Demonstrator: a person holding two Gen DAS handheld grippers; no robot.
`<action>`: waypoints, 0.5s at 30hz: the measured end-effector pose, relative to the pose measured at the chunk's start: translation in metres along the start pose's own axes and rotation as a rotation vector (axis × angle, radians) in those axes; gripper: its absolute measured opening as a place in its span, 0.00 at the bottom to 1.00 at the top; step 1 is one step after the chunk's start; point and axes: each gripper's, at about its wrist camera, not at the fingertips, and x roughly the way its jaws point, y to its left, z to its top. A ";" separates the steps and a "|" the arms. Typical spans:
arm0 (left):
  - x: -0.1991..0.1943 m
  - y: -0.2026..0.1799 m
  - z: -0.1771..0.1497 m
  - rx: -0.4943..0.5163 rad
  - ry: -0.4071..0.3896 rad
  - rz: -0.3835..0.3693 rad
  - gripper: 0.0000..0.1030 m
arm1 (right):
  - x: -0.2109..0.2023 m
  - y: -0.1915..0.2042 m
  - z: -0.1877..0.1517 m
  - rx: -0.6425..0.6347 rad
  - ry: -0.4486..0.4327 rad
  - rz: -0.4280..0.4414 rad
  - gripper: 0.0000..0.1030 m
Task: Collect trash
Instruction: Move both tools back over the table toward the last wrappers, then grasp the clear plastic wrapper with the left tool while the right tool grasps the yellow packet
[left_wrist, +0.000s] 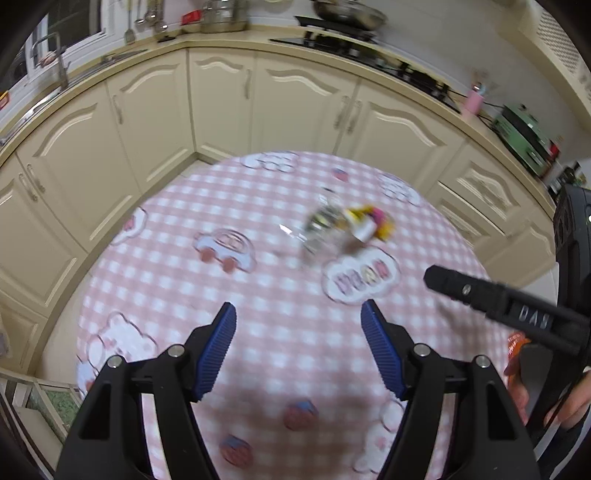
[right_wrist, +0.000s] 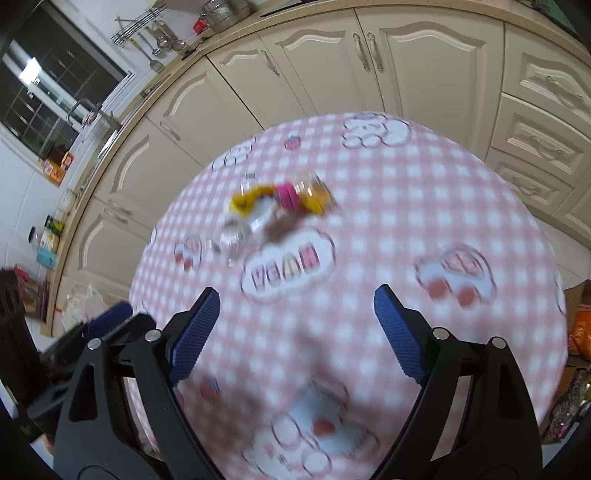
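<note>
Left gripper (left_wrist: 298, 317) and right gripper (right_wrist: 295, 306) angled down over near half of round table (left_wrist: 155, 295), jaws wide apart, nothing between. Bare checked cloth all around them. Beyond, toward far edge, blurred trash pile (left_wrist: 347, 223): clear and coloured wrappers. Past that edge, cream cabinets (left_wrist: 221, 99).

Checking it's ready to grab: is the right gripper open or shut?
Open: the right gripper has its blue pads wide apart, nothing between them.
</note>
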 end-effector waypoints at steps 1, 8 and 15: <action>0.003 0.005 0.005 -0.006 0.000 0.008 0.67 | 0.008 0.002 0.009 -0.003 0.003 -0.003 0.84; 0.026 0.030 0.039 -0.038 0.013 0.042 0.69 | 0.057 0.009 0.045 -0.038 0.061 -0.045 0.85; 0.054 0.044 0.058 -0.050 0.065 0.045 0.69 | 0.093 0.016 0.060 -0.093 0.076 -0.055 0.85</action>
